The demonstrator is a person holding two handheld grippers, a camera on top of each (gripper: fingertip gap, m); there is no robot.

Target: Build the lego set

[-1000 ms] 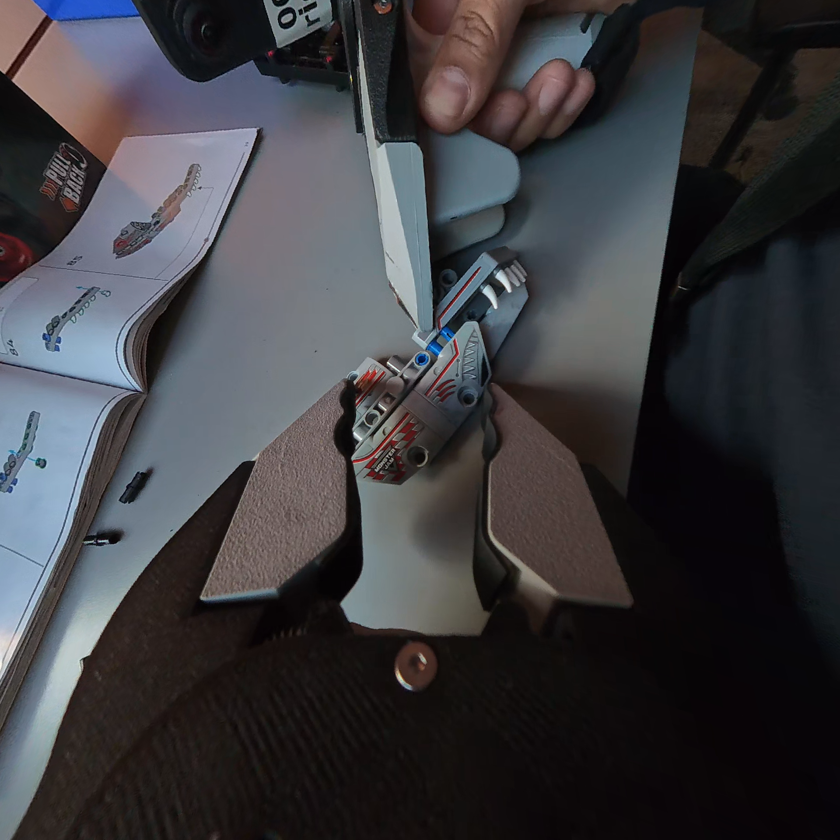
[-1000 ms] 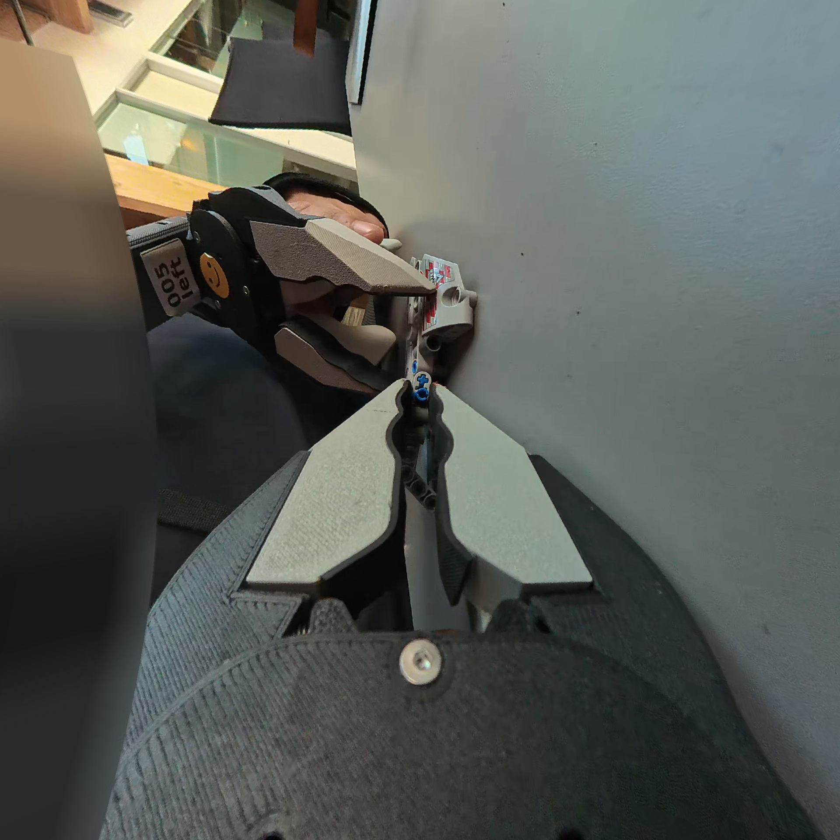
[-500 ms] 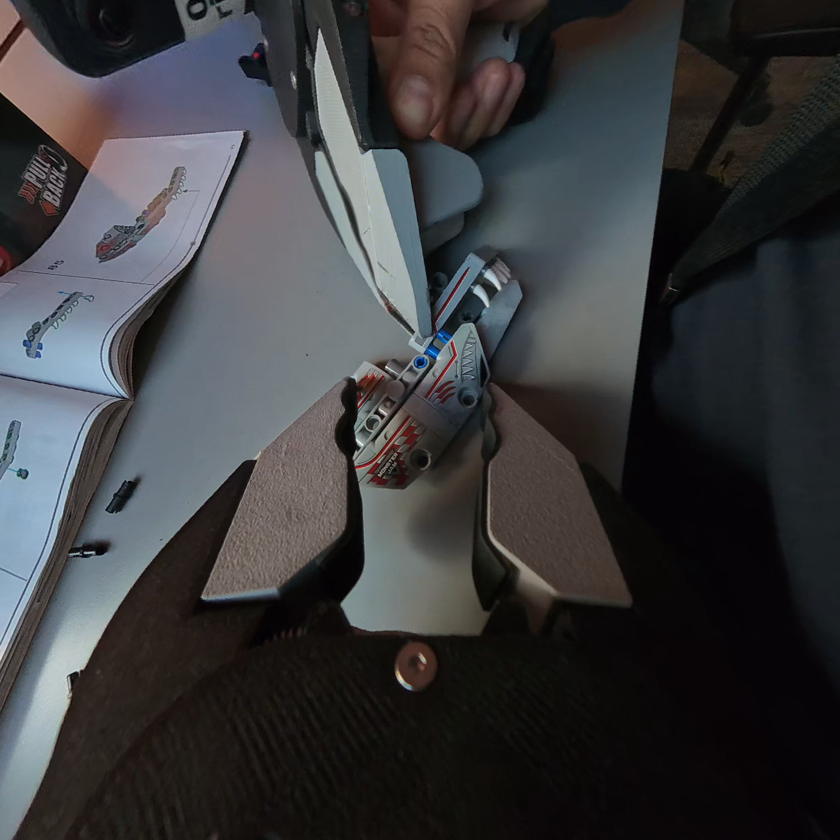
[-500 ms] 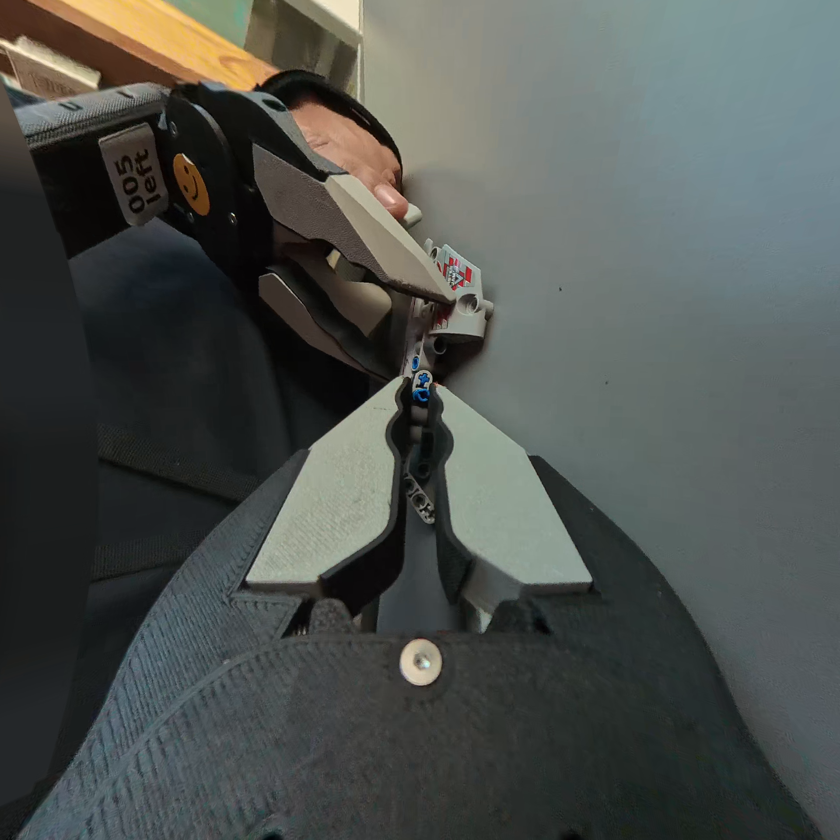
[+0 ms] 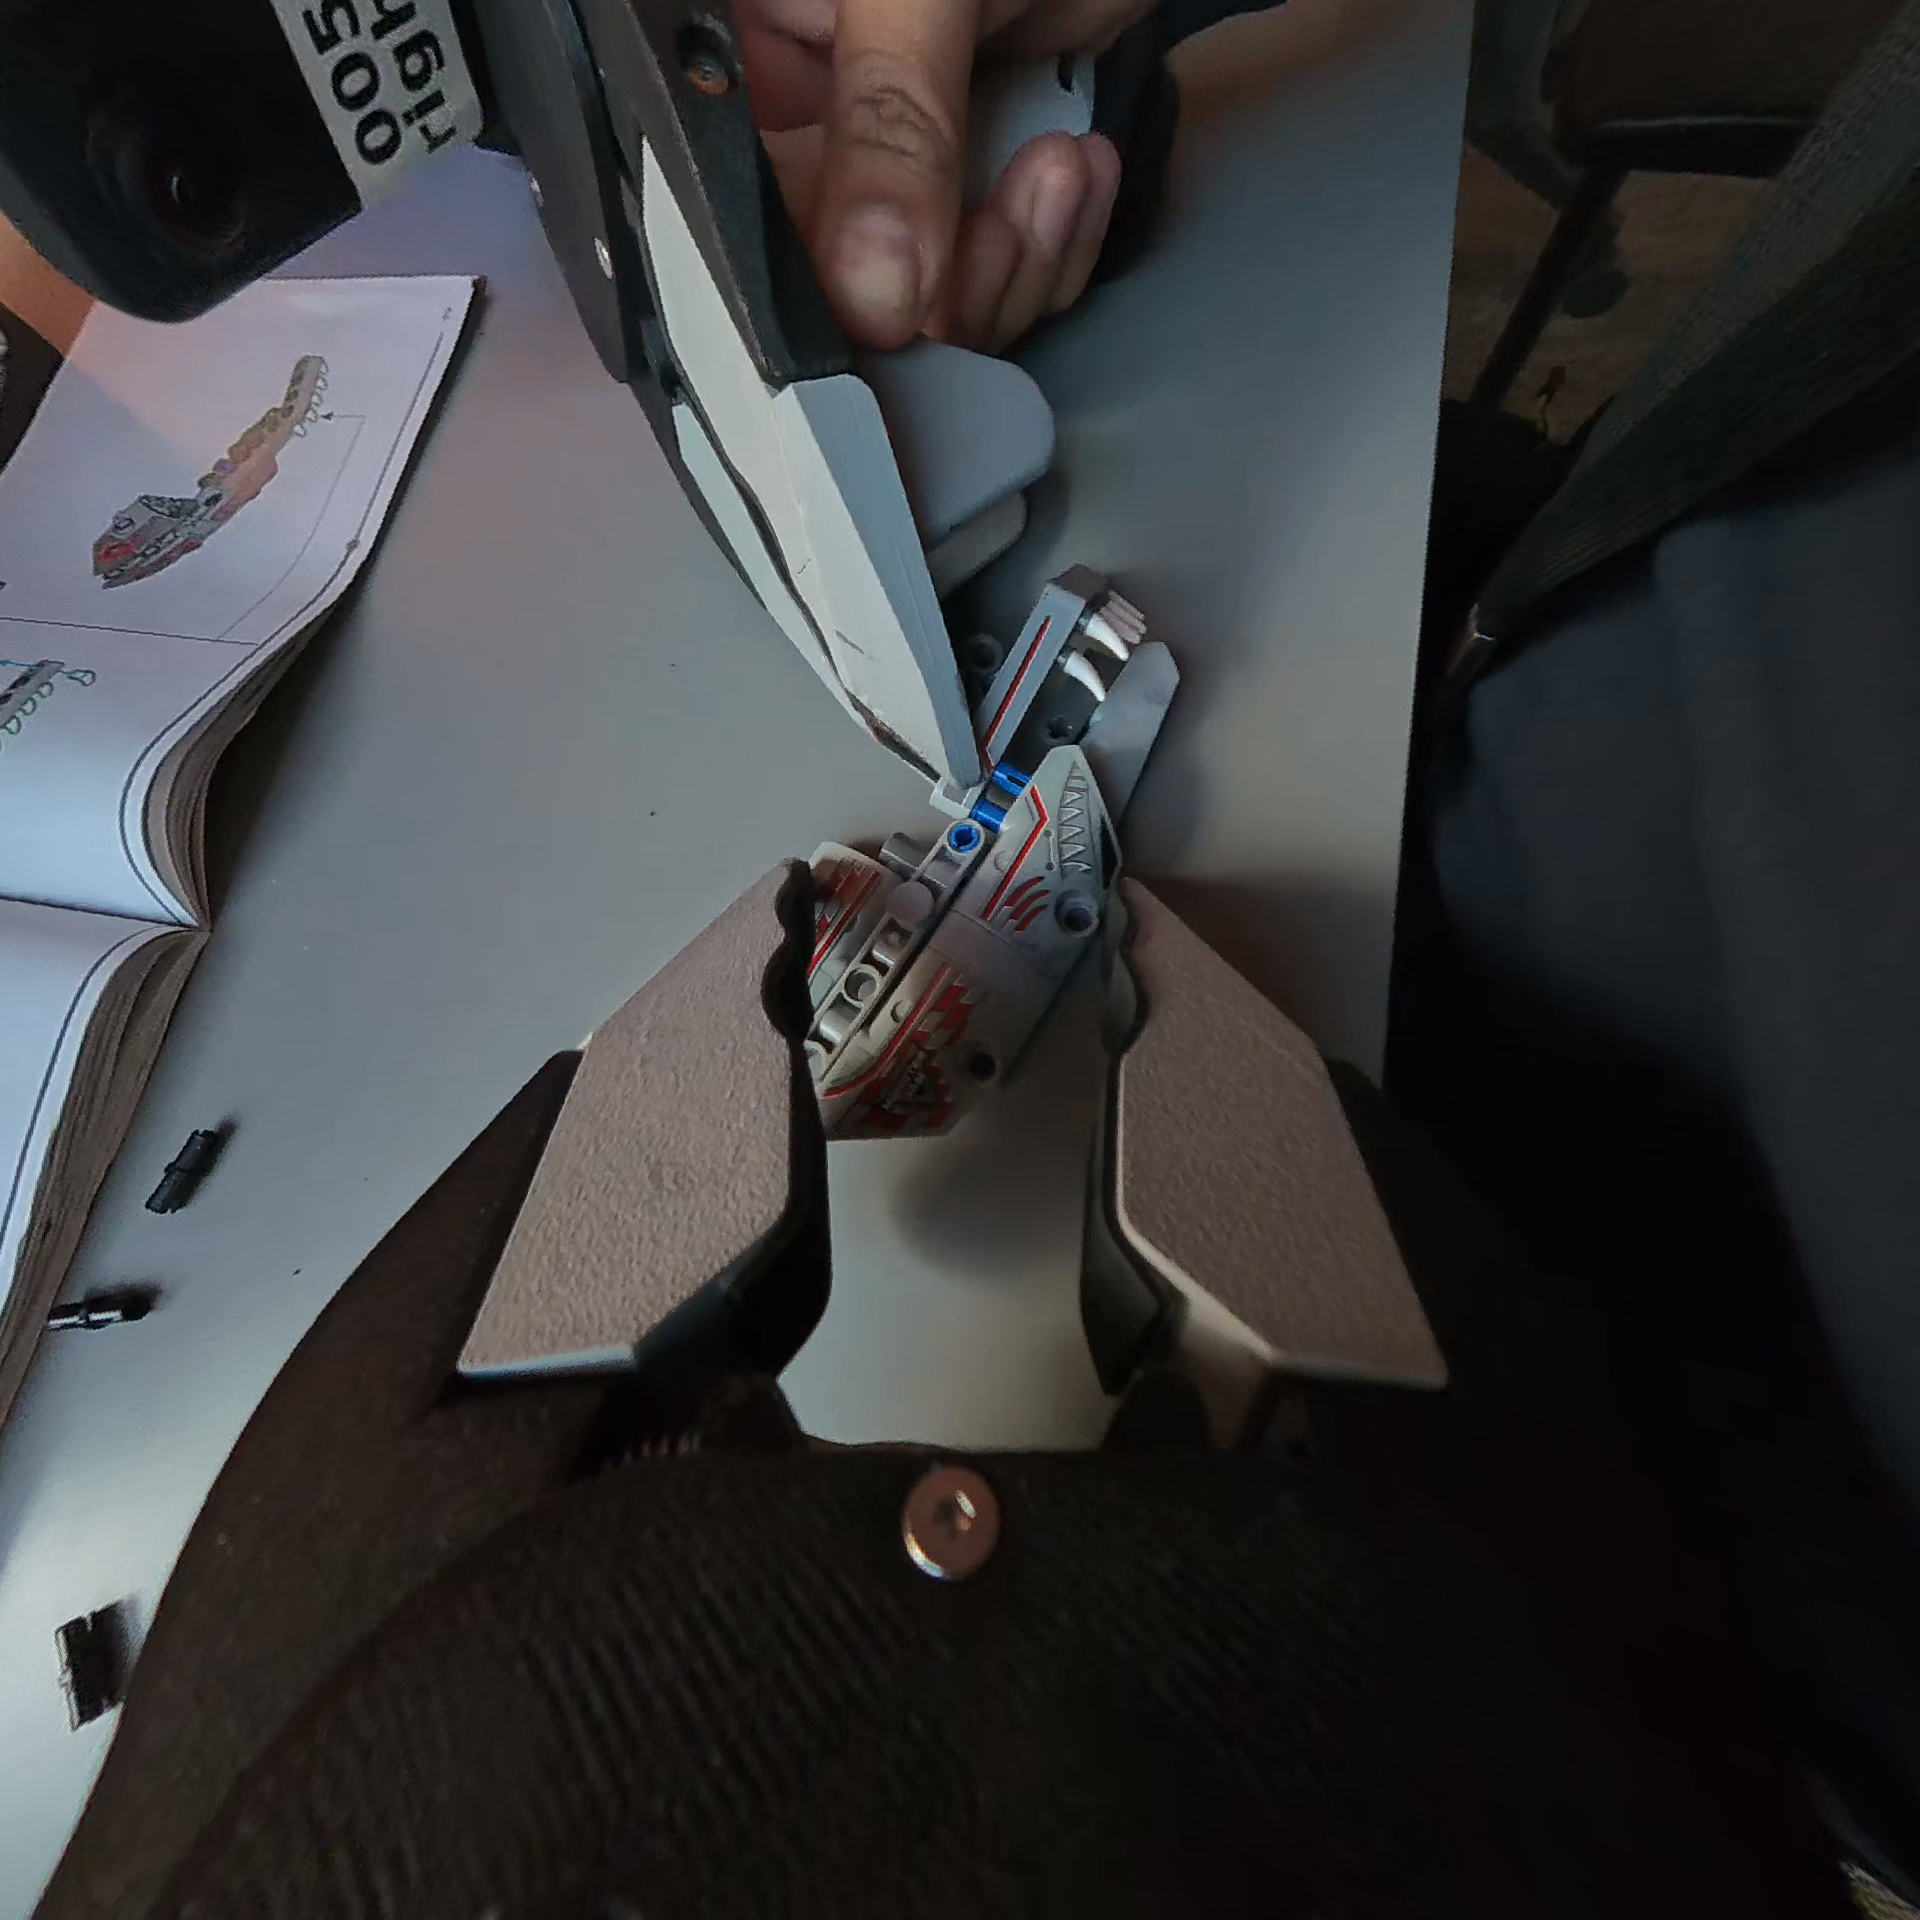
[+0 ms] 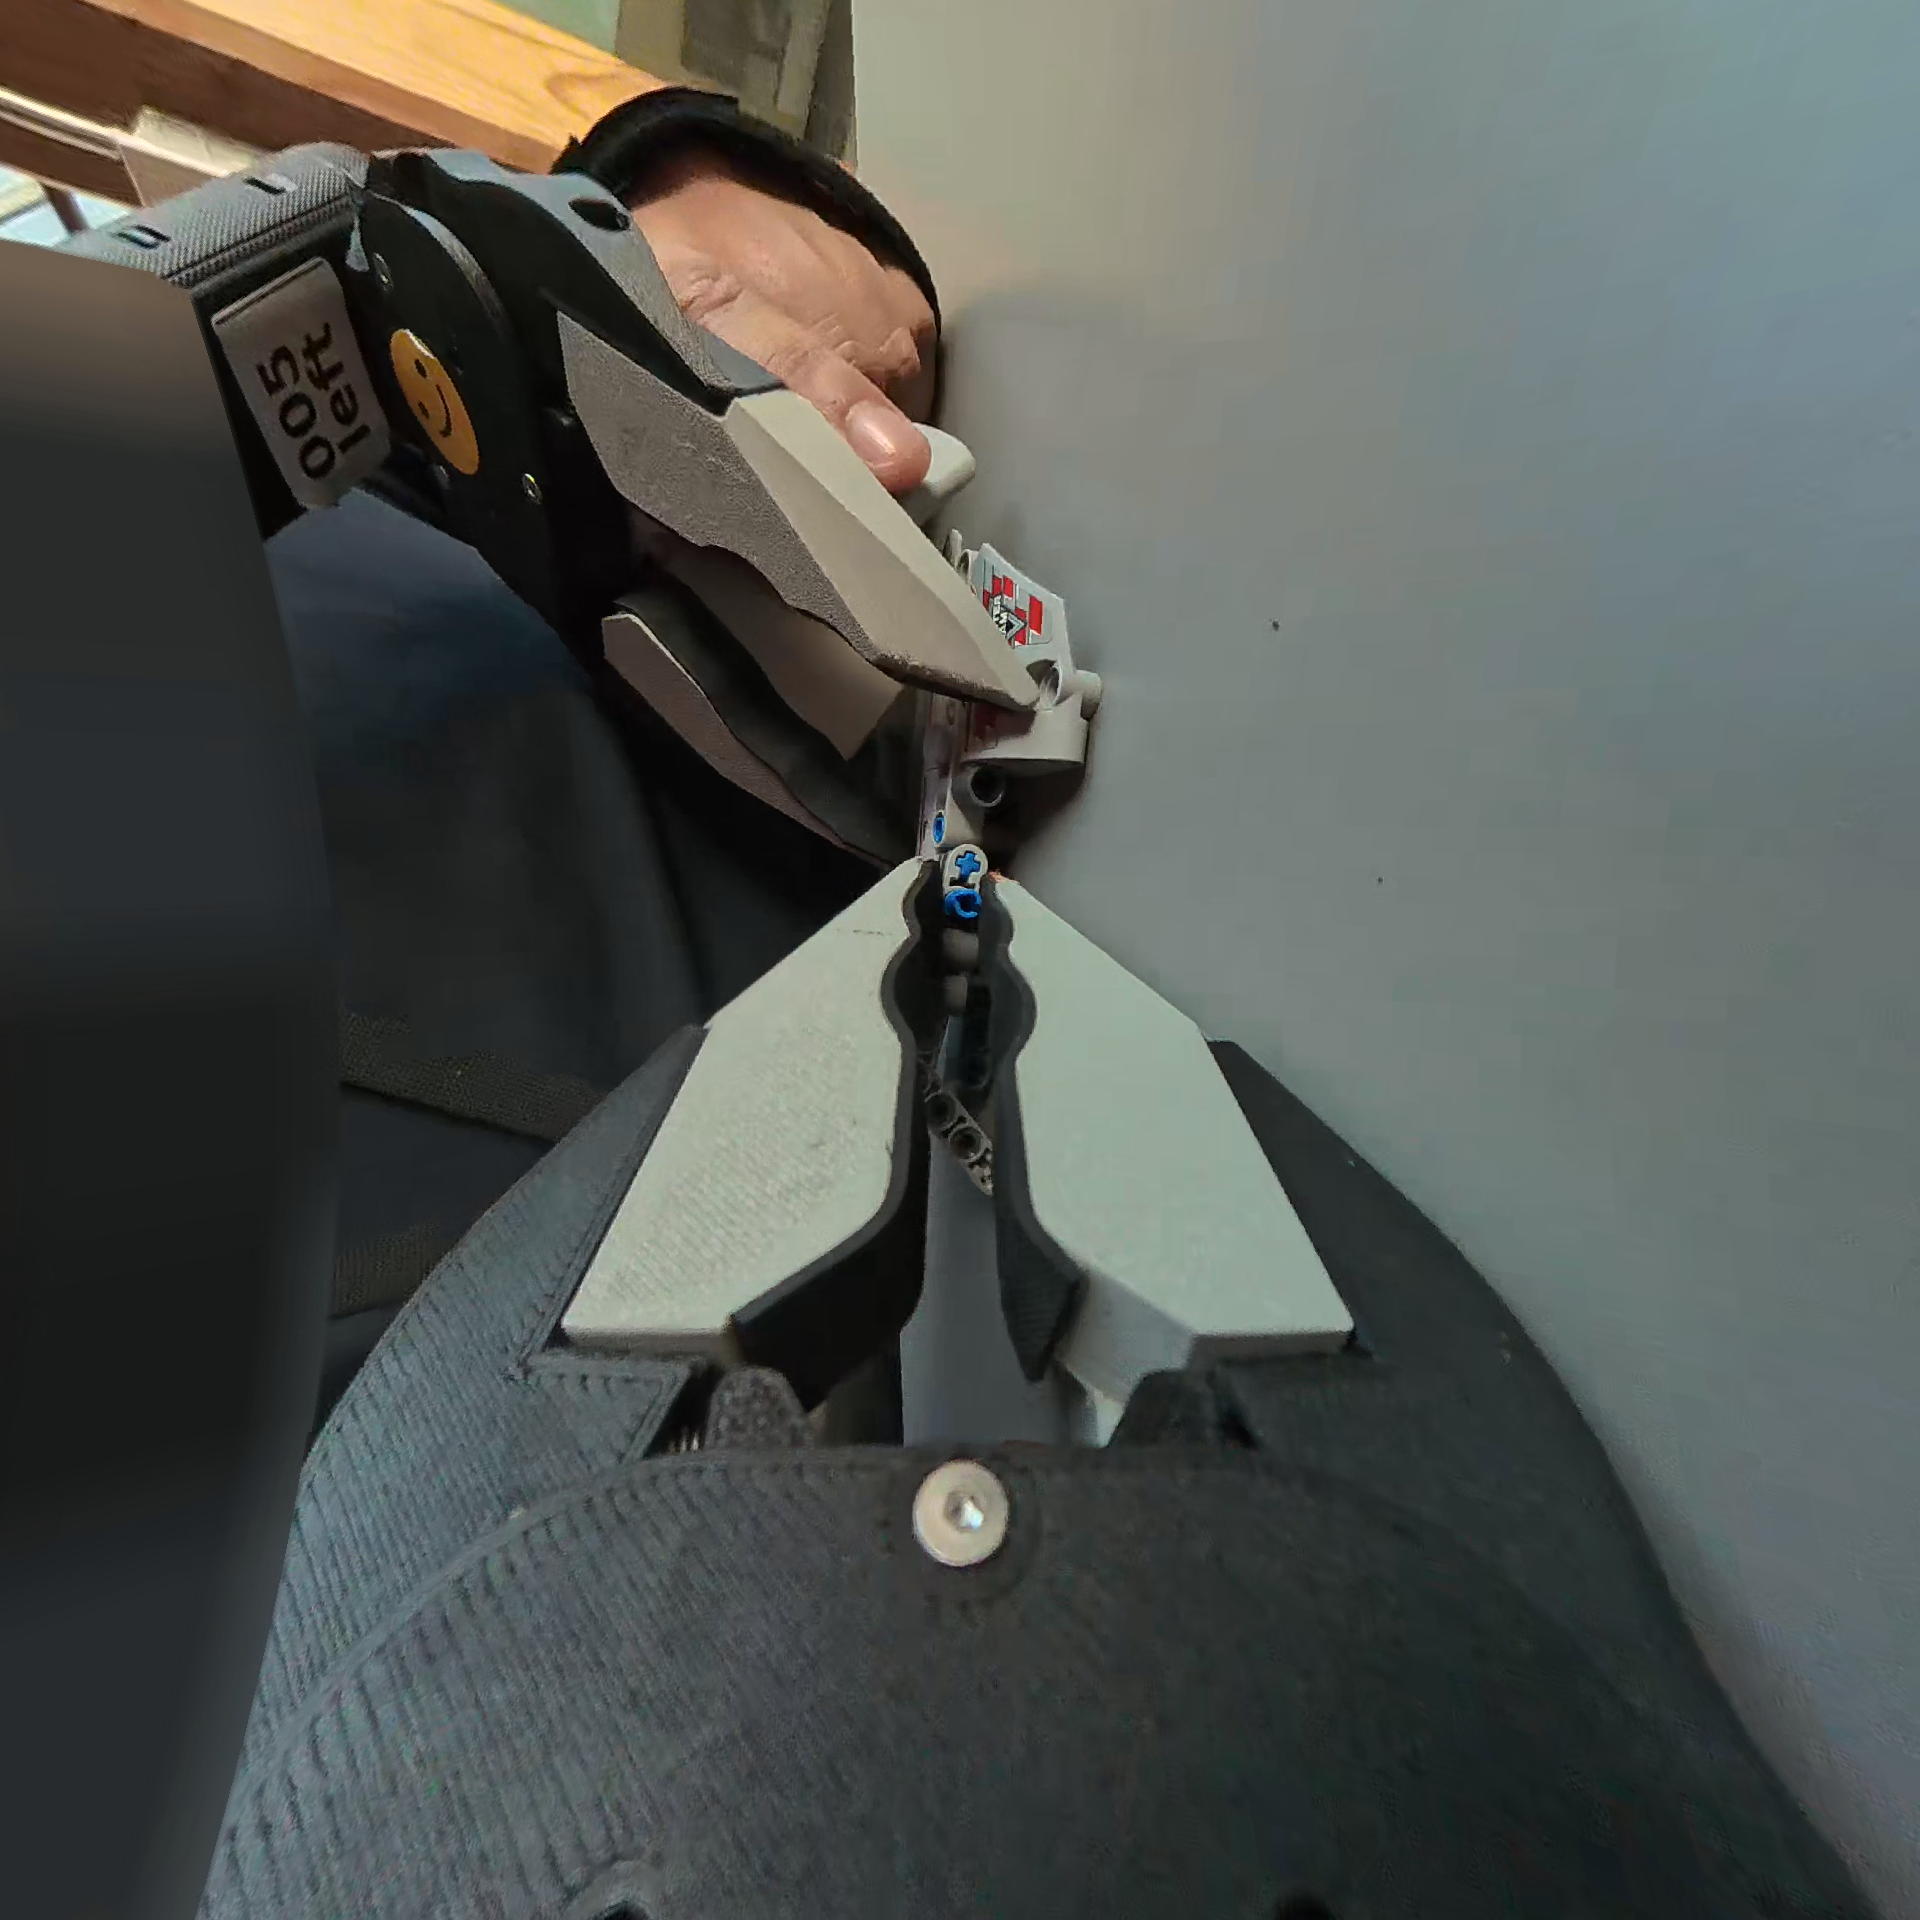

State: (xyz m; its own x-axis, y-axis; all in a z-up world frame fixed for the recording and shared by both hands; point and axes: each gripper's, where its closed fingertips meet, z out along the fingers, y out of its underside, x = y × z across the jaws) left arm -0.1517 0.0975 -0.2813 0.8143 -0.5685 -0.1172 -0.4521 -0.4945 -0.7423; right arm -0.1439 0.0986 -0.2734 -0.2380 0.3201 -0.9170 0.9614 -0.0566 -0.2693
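Observation:
A grey lego model (image 5: 935, 997) with red stripes and a toothed jaw piece (image 5: 1091, 644) lies near the table's right edge. My left gripper (image 5: 961, 904) is shut on the model's body, one finger on each side. My right gripper (image 6: 961, 881) is shut on a dark grey beam (image 6: 961, 1122) with blue pins at its tip. In the left wrist view the right gripper (image 5: 961, 774) comes down from above, and the beam's blue end (image 5: 1000, 800) touches the top of the model. The right wrist view shows the left gripper (image 6: 966, 769) holding the model (image 6: 1029, 665) against the table (image 6: 1455, 623).
An open instruction booklet (image 5: 156, 623) lies at the left. Two small black pins (image 5: 187, 1153) (image 5: 99, 1309) and a black part (image 5: 94, 1652) lie beside it. The table edge (image 5: 1423, 727) runs just right of the model, with a person's dark clothing beyond. A hand (image 5: 894, 208) holds the right gripper. The grippers are tip to tip, or close to it.
The right gripper has tilted, its body swinging left and nearer to the left camera, while its tip stays at the model's blue pin. The left gripper still holds the model in place.

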